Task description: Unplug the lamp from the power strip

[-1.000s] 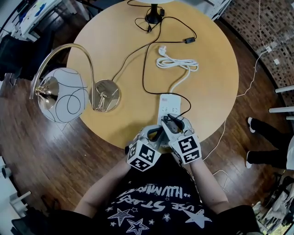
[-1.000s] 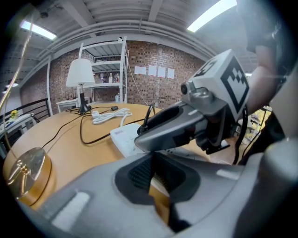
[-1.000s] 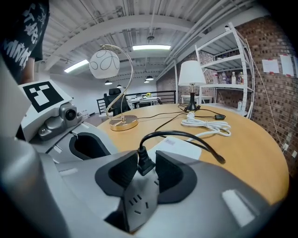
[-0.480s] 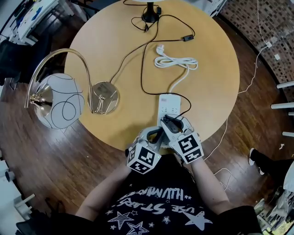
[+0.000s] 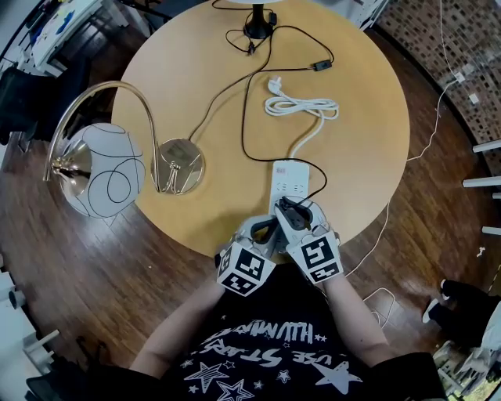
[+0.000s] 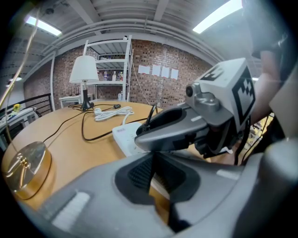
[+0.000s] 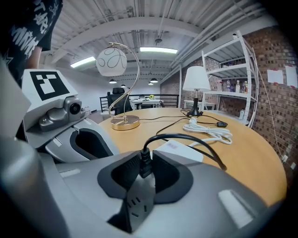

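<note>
A white power strip (image 5: 290,182) lies on the round wooden table (image 5: 196,47) near its front edge. A black plug (image 7: 145,163) stands in its near end, and its black cord (image 5: 244,117) runs to the white-shaded lamp (image 5: 259,23) at the far edge. My right gripper (image 5: 291,213) is closing on this plug, and both pads (image 7: 125,168) touch its sides. My left gripper (image 5: 266,229) sits just left of it, jaws shut with nothing gripped, tips (image 6: 152,158) over the strip's near end.
A gold arc lamp with a round base (image 5: 178,163) and a globe shade (image 5: 103,178) stands at the table's left. A coiled white cable (image 5: 301,106) lies beyond the strip. An inline switch (image 5: 322,68) sits on the black cord. A person's shoes (image 5: 437,301) show at lower right.
Both grippers stay at the strip's near end, and the right one has settled slightly closer round the plug. The shoes on the floor at right have moved toward the lower right.
</note>
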A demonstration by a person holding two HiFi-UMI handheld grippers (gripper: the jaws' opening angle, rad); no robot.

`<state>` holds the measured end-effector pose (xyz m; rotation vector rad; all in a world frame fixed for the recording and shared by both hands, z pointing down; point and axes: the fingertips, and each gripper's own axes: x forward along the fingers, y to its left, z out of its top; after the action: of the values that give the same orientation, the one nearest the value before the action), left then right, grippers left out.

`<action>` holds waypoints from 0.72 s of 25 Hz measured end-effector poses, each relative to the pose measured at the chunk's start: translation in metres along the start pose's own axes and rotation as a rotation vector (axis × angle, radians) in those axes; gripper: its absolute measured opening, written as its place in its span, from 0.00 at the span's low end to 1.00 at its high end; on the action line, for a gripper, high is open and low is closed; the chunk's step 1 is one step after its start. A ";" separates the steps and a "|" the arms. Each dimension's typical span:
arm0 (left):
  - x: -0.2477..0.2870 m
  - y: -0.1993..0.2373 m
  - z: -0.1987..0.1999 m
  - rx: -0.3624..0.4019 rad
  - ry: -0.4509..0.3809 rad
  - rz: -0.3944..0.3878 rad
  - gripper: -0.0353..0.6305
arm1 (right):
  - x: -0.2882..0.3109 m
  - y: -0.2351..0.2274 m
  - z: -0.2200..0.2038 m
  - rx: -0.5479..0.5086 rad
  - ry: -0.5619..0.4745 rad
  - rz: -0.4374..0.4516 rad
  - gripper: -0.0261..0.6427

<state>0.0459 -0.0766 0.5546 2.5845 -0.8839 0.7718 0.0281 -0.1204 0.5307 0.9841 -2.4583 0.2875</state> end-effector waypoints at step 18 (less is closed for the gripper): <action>0.000 0.006 -0.002 -0.051 -0.026 -0.024 0.06 | -0.016 -0.019 0.052 0.102 -0.253 -0.002 0.16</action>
<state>0.0413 -0.0801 0.5573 2.5614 -0.8675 0.7019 0.0339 -0.1431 0.4782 1.1258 -2.6921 0.3067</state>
